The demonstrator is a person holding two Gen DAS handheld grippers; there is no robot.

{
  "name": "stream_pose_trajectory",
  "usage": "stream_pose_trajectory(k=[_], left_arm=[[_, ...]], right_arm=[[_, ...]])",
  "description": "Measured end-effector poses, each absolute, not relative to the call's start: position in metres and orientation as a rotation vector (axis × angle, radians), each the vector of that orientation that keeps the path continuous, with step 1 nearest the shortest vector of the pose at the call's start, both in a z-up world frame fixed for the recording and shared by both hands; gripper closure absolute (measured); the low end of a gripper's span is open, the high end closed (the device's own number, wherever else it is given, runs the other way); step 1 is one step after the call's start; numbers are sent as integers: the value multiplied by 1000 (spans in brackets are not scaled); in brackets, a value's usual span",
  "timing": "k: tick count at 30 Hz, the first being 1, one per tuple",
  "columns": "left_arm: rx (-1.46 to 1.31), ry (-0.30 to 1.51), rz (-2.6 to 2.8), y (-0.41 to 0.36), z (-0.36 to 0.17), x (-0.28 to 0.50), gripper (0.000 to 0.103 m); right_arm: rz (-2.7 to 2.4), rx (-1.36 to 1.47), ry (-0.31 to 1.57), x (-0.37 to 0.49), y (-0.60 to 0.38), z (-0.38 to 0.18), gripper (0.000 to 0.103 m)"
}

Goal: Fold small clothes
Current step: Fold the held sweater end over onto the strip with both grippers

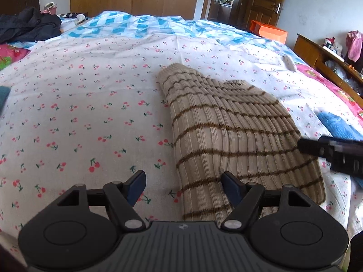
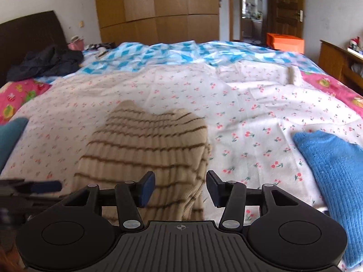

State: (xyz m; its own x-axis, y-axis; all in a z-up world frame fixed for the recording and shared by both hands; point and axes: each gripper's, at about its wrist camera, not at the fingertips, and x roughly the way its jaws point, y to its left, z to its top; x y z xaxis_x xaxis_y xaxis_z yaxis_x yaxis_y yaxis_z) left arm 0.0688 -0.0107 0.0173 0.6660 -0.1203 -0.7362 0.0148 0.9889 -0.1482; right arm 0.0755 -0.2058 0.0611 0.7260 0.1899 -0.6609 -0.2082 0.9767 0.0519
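A beige knit garment with brown stripes [image 1: 226, 136] lies folded on the cherry-print sheet [image 1: 79, 113]. My left gripper [image 1: 183, 185] hovers over its near left edge, open, with nothing pinched between its blue pads. The right gripper [image 1: 317, 149] pokes in from the right over the garment's right side. In the right wrist view the same garment [image 2: 145, 145] lies just ahead, and my right gripper [image 2: 180, 188] is open above its near right edge, pads apart from the cloth. The left gripper [image 2: 34, 188] shows as a blur at the left.
A blue knit item [image 2: 335, 181] lies on the sheet to the right and a teal one [image 2: 11, 136] to the left. A dark jacket [image 1: 29, 25] is heaped at the far left. A wooden cabinet [image 1: 322, 56] flanks the bed on the right.
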Motion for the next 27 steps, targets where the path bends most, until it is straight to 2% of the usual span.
stream_pose_trajectory(k=[4,7,20,27], left_arm=[[-74,860,-87,-18,9,67,24],[-85,876,-88,-16,4,67,24],[-88,881,-74,-16,2,67,20],[-75,844,-63,-17,16,66,20]], right_arm=[[175,-91,815,74,-200,31,54],[141,65,865,79,-217,16,53],[142,81,835,70,-220,19,51],[146,26,746,72,-219,47,51]])
